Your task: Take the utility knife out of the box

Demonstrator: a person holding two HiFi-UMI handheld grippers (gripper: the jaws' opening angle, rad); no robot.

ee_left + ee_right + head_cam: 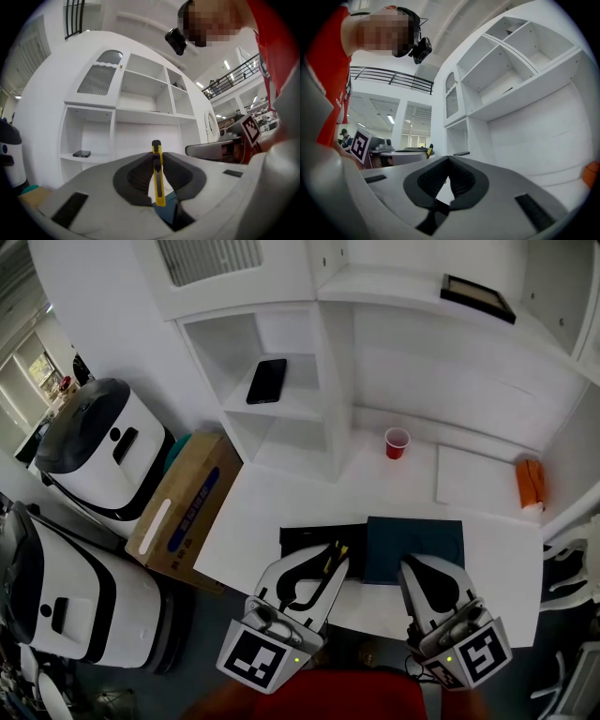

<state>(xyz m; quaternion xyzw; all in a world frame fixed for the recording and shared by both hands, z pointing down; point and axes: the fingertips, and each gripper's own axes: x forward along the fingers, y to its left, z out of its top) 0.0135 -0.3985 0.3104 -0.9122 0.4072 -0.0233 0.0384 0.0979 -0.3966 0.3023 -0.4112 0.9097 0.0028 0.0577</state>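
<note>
Pinching the yellow utility knife (158,180) edge-up between its jaws, the left gripper (330,563) held it level above the black box (302,538), high enough, I judged, to clear the rim. The right gripper (449,161) hovered empty, jaws closed tip to tip, over the teal lid (417,540). Bare bench (272,507) lay open beyond, its near edge under both grippers.

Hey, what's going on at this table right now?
The left gripper has its fingers shut on a yellow knife and holds it up in the air, clear of the open box on the white table. The right gripper is beside it with its fingers together and nothing in them.
</note>
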